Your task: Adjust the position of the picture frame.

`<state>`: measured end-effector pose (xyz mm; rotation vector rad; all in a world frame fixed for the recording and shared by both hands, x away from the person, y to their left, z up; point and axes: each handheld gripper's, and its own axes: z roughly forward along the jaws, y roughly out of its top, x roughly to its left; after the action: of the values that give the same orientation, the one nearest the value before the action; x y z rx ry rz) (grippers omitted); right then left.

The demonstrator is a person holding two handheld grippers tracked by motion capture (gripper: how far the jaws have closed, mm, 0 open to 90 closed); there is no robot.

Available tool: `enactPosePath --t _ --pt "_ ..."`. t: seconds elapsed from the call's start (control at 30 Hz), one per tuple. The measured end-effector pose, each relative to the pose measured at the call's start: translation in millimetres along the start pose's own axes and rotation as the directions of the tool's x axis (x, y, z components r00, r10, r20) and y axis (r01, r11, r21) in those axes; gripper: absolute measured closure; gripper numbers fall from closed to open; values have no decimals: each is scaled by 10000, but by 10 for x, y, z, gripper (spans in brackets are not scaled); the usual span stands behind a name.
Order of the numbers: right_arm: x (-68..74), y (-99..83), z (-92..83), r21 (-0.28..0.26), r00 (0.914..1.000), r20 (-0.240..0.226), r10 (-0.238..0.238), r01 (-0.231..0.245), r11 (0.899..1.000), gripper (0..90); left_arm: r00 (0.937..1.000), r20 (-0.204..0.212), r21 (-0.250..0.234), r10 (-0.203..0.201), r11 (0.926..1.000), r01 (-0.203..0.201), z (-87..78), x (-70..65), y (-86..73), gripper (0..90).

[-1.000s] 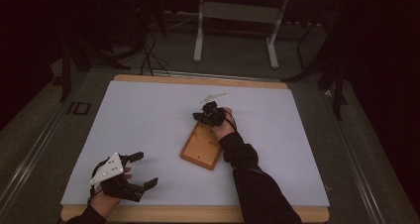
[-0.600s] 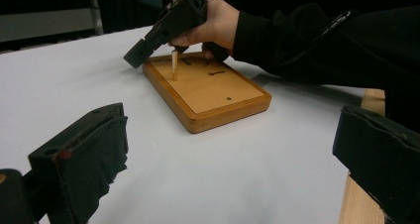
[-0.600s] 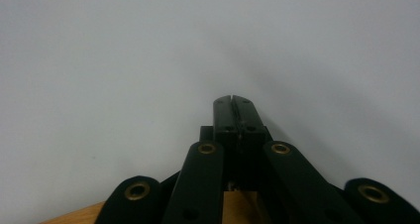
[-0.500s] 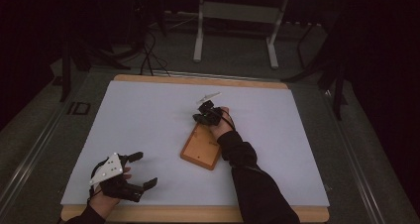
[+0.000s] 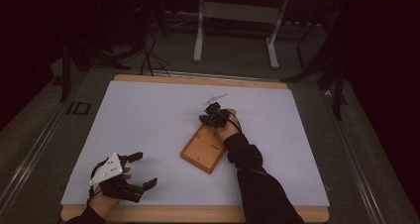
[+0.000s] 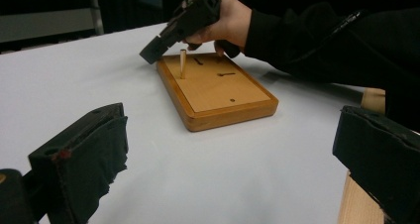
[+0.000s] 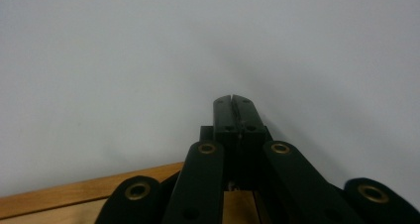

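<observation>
Dark floor panel left of the white worktop (image 5: 79, 108): blocky pale mark, reads roughly as "ID"; dim, reading uncertain.
Flat rectangular wooden board (image 5: 205, 149): small dark print near its middle, too small to read; also visible in the left gripper view as short dark marks, illegible.
Elsewhere: no legible text.

Dim room around a brighter white table (image 5: 148, 115), soft shadows, and near fingers (image 6: 79, 169) blurred.

place: a dim lab or studio
table: white-topped table (image 5: 148, 115) with a wooden rim
floor: cables (image 5: 148, 55), metal stand (image 5: 235, 16)
</observation>
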<state>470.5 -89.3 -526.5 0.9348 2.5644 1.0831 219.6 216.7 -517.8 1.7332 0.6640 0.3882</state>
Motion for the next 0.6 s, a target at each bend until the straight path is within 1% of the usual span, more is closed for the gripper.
enactPosePath --t 0.13,0.2,0.23,0.27,0.33,0.4,0.5,0.53,0.6 --pt "-42 -67 -69 -13 9998 -102 163 -164 9999 900 10000 -17 36 -19 10000 19 4 1 -6 9" --pt "-38 -95 -106 48 10000 26 69 -69 10000 900 10000 -1 30 7 10000 -7 8 -5 -1 9" --pt "-34 -114 -123 34 9999 37 96 -96 9999 900 10000 2 39 25 10000 -25 12 -7 -1 9" --pt "-37 -128 -137 38 9999 -54 127 -126 9999 900 10000 -4 68 28 10000 -28 16 -8 -1 9" --pt "-40 -150 -163 63 9999 -16 109 -109 9999 900 10000 -2 70 3 10000 -3 24 -8 -2 9" --pt "-40 -161 -174 58 9999 -4 135 -135 9999 900 10000 -4 69 3 10000 -3 28 -9 0 9" --pt "-71 -167 -176 48 9994 -225 247 -246 9997 900 10000 18 110 -6 9999 5 36 -8 -5 9" --pt "-77 -159 -162 89 9997 -202 141 -139 9999 900 10000 14 114 -16 9999 16 38 -7 -5 9" --pt "-83 -152 -146 172 9997 -145 174 -171 9997 900 10000 11 101 -15 9999 15 35 -7 -4 9"
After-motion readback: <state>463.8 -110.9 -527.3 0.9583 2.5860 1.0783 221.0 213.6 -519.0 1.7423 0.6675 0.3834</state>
